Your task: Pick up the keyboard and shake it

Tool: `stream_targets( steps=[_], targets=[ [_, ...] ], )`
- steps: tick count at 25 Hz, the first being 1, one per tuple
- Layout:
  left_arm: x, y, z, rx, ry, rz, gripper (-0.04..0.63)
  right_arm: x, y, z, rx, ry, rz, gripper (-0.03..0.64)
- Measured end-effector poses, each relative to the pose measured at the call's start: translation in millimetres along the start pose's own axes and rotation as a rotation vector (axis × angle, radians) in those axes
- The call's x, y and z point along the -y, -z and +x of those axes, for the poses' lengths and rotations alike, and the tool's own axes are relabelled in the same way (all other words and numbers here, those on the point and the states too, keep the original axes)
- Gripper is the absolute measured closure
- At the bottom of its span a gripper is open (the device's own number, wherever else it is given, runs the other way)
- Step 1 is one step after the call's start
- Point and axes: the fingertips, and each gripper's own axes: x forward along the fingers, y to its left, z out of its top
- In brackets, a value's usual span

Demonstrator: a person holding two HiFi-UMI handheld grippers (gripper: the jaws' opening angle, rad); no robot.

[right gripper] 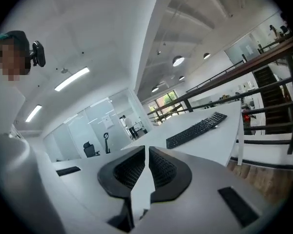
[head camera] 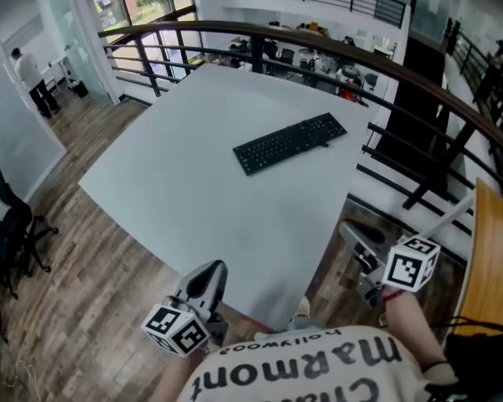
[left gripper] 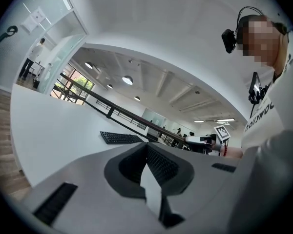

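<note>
The shirt (head camera: 318, 367) is filling the bottom edge of the head view. Just above it the two grippers are hovering short of the table's (head camera: 193, 199) near corner. The left gripper (head camera: 206, 279) is sitting lower left of centre, and the right gripper (head camera: 356, 239) lower right, off the table's edge and over the floor (head camera: 109, 291).

In each gripper view the jaws are lying closed against each other with nothing between them, so both tools are empty.

The keyboard (head camera: 290, 142) is lying flat and untouched in the upper middle of the head view, toward the table's far right side and near the railing (head camera: 335, 53). It is well apart from both grippers. It is showing small at mid-frame in the left gripper view (left gripper: 121, 138), and right of centre in the right gripper view (right gripper: 196, 129).

By my reading the task is only beginning — no part of it is done. The whole reach across the table is left. After that the jaws are going to need opening and closing on the keyboard, probably one gripper at each end, and then comes the lift and the shake.
</note>
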Motion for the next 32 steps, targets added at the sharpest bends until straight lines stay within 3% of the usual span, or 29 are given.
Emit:
stream_targets(
  steps=[7, 20, 26, 32],
  targets=[
    [-18.5, 11.0, 62.6, 0.015, -0.059, -0.026, 0.592, 54.8, -8.8, 47.1, -0.094, -0.062, -0.024, 0.566],
    [-49.0, 13.4, 138.7, 0.031, -0.192, -0.074, 0.592, 130.6, -7.1, 127.1, -0.264, -0.176, 0.038, 0.566],
    [-43.5, 11.6, 154.7, 0.005, -0.167, -0.068, 0.593, 135.2, -4.9, 145.8, -0.268, -0.195, 0.086, 0.566],
    [-35.3, 19.9, 131.3, 0.006, -0.144, -0.088, 0.593, 113.9, 9.1, 136.5, -0.25, -0.199, 0.08, 0.566]
  ],
)
